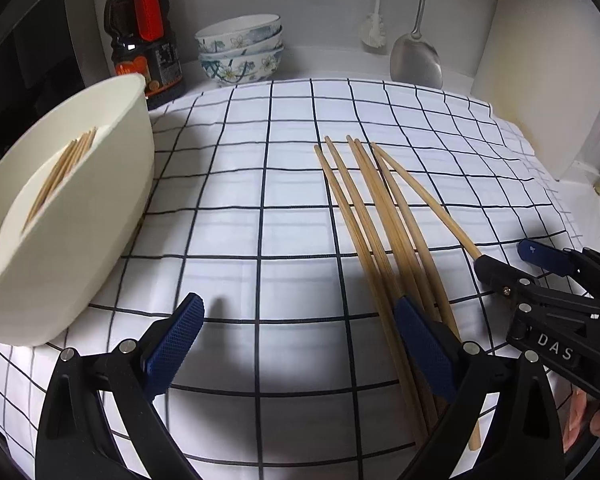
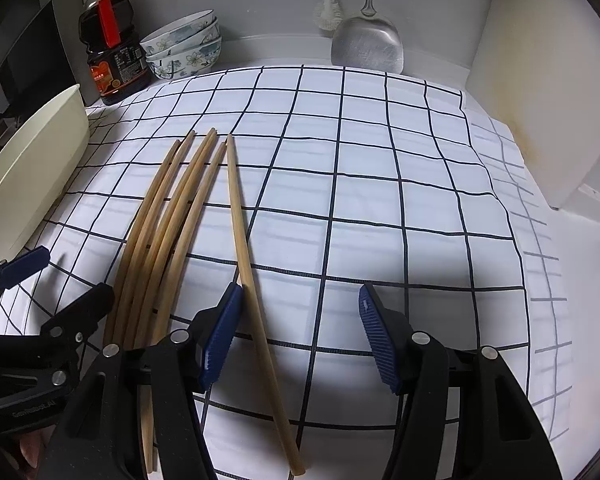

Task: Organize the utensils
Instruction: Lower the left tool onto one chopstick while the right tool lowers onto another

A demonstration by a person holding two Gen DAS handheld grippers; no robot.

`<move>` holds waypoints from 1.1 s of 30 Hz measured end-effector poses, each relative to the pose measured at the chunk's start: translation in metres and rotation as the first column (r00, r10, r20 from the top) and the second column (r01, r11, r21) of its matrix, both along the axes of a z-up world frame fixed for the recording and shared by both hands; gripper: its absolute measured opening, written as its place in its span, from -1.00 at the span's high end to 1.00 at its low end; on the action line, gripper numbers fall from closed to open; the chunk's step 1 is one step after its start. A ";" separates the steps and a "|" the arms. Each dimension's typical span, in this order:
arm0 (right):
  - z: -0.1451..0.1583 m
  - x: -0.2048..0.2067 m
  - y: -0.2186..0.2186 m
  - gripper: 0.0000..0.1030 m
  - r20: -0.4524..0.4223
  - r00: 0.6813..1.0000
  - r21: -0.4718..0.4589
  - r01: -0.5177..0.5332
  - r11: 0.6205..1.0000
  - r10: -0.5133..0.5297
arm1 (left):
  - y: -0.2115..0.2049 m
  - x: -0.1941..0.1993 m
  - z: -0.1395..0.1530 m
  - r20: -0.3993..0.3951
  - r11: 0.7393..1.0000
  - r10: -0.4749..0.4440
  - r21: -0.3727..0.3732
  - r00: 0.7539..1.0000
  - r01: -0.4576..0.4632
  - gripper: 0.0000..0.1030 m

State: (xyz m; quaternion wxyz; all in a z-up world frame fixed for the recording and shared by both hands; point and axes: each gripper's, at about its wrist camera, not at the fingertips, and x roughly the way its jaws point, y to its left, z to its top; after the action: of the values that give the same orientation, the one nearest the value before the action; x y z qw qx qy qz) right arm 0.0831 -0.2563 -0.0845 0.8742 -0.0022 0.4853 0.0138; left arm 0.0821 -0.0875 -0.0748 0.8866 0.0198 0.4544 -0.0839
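Several bamboo chopsticks (image 1: 380,232) lie fanned out on the checked cloth (image 1: 240,200). My left gripper (image 1: 300,314) stands open over bare cloth with nothing between its fingers; its right finger (image 1: 424,344) overlaps the bundle's near ends. To its left sits a cream tub (image 1: 80,216), tilted, with more chopsticks (image 1: 60,172) inside. My right gripper (image 2: 300,292) is open low over the cloth. One chopstick (image 2: 244,240) lies apart from the bundle (image 2: 160,216) and runs between its jaws, right beside the left pad (image 2: 220,336). Each gripper shows in the other's view: left gripper (image 2: 72,276), right gripper (image 1: 508,256).
At the back left stand a dark sauce bottle (image 1: 142,36) and stacked flowered bowls (image 1: 240,50). A metal spatula (image 1: 416,60) and a white brush (image 1: 374,28) hang against the back wall. A pale panel (image 1: 540,80) borders the cloth on the right.
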 end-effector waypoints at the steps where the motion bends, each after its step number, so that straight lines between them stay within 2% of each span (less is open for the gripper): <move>1: 0.000 0.000 0.000 -0.11 0.000 1.000 0.000 0.000 1.000 0.000 | -0.001 0.002 -0.002 -0.010 1.000 0.004 -0.007 1.000 -0.004 -0.84; 15: 0.000 0.001 0.000 -0.11 0.002 1.000 0.001 -0.004 1.000 0.004 | 0.004 0.003 -0.004 -0.001 1.000 0.021 0.006 1.000 -0.021 -0.87; 19: -0.001 0.001 0.004 -0.11 0.016 1.000 -0.004 -0.006 1.000 0.006 | 0.001 0.008 -0.008 -0.006 0.999 0.029 0.040 1.000 -0.029 -0.89; 26: -0.002 0.001 0.007 -0.11 0.041 0.999 -0.009 -0.011 1.000 0.011 | 0.001 0.011 -0.008 -0.005 0.999 0.027 0.034 1.000 -0.027 -0.87; 29: -0.002 0.001 0.010 -0.10 0.048 0.999 -0.012 -0.023 1.000 0.023 | 0.000 0.009 -0.007 0.005 0.999 0.017 0.035 1.000 -0.018 -0.77; 31: -0.002 0.001 0.012 0.02 0.051 0.998 -0.007 -0.035 0.999 0.035 | -0.002 0.007 -0.005 0.020 0.999 0.008 0.039 1.000 -0.008 -0.61; 33: -0.001 0.000 0.016 0.18 0.054 0.997 -0.010 -0.056 0.998 0.056 | -0.005 0.005 -0.004 0.033 0.999 -0.006 0.037 0.999 0.005 -0.36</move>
State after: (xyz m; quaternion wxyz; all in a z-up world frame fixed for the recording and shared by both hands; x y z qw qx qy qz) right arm 0.0835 -0.2404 -0.0860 0.8864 -0.0199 0.4610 0.0363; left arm 0.0872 -0.0922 -0.0787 0.8933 0.0388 0.4410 -0.0777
